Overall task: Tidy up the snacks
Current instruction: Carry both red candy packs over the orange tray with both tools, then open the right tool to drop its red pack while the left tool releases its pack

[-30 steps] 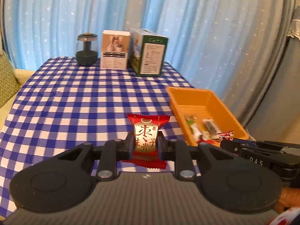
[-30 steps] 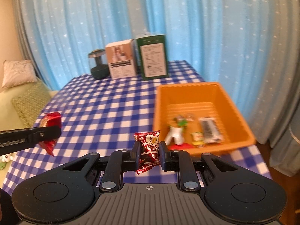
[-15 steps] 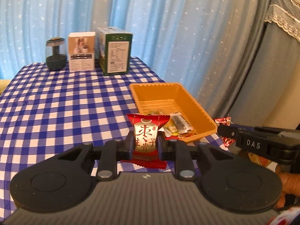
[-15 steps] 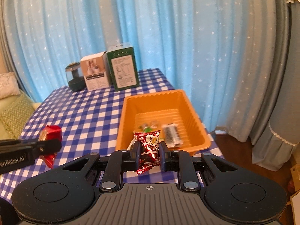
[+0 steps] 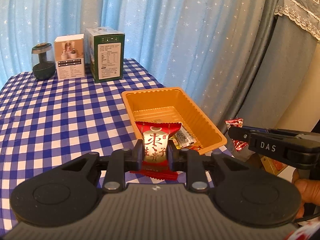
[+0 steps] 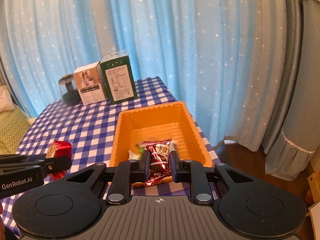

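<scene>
My left gripper (image 5: 155, 152) is shut on a red snack packet with a pale label (image 5: 155, 150), held upright in front of the near left corner of the orange tray (image 5: 172, 96). My right gripper (image 6: 159, 161) is shut on a dark red foil candy packet (image 6: 159, 156), held over the near end of the orange tray (image 6: 152, 112). Several small wrapped snacks (image 5: 183, 138) lie at the tray's near end. In the left wrist view the right gripper (image 5: 237, 135) shows at the right with its candy; in the right wrist view the left gripper (image 6: 60, 160) shows at the left with its red packet.
A blue-and-white checked tablecloth (image 5: 50, 116) covers the table. At its far end stand a green box (image 5: 106, 60), a white box (image 5: 70, 57) and a dark glass-domed device (image 5: 43, 62). Blue starry curtains hang behind. A grey curtain (image 5: 280, 60) hangs right of the table edge.
Both grippers have moved to the right with their packets held. The tray has shifted toward the centre of both views, and the right gripper's candy now hangs over the tray's near end.
</scene>
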Motion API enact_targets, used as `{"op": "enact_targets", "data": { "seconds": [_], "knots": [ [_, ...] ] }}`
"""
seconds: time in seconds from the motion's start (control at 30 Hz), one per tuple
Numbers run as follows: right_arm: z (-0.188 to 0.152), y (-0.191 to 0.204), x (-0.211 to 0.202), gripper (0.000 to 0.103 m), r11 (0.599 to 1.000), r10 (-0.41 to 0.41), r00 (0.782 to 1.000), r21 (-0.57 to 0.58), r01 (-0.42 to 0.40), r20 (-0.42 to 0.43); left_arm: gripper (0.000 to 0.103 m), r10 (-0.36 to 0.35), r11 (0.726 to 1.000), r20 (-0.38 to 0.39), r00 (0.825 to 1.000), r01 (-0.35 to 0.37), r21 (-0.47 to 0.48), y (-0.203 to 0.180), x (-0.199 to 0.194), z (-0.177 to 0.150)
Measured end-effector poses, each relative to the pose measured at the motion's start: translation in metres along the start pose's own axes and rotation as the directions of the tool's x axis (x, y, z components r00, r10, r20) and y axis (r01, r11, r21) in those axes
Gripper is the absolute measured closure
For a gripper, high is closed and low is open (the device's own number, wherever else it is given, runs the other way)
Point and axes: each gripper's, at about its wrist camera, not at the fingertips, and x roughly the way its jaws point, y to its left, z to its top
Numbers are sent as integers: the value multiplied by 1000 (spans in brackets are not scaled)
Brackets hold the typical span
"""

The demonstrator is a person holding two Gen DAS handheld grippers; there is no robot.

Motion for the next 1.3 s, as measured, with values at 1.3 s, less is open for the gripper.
{"op": "enact_targets", "data": {
  "seconds": [1.3],
  "knots": [
    [38, -40, 88, 82, 999, -9, 999, 31, 11, -48, 81, -41, 999, -85, 996, 40, -23, -14, 123, 40]
  ]
}}
